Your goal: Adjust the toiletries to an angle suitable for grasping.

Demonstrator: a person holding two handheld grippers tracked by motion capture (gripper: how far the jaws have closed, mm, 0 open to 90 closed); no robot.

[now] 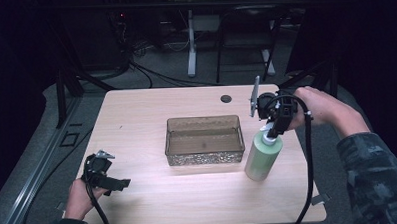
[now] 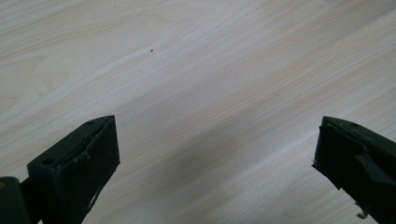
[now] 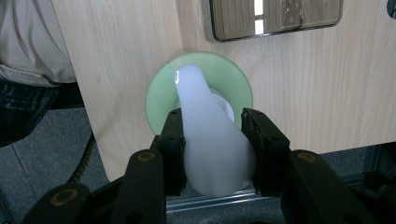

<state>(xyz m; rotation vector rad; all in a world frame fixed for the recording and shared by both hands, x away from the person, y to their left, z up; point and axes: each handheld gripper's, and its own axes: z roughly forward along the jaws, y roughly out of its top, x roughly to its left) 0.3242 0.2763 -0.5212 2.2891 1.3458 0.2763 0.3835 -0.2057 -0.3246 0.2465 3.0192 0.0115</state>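
I'm watching the right gripper (image 1: 273,132) coming down from above onto the pale green bottle (image 1: 262,157), which is standing upright on the table (image 1: 136,114), right side, just beside the right end of the brown clear tray (image 1: 204,140) w/ a thin strip of bare wood showing between them. In the right gripper view I'm looking straight down the jaws: they're pinching the white pump head (image 3: 212,140) of that bottle, one pad pressing on each flank, w/ the nozzle pointing away from the camera and the green shoulder of the bottle (image 3: 161,93) ringing it underneath. The tray (image 3: 275,18) is sitting at the top of that view, beyond the bottle. The person's right hand (image 1: 319,108) is wrapping the gripper body from the far-right side, camo sleeve trailing to the near-right corner, cable hanging down past the table edge. The tray is sitting approx centre of the table, long side running left-right; its floor is looking bare from the high view, tho the tinted walls are making that hard to confirm. The left gripper (image 1: 121,183) is sitting low near the near-left corner, held in the left hand (image 1: 79,198), pointing right toward the table middle. In the left gripper view its jaws are standing spread wide apart w/ plain wood grain between them, gripping nothing.
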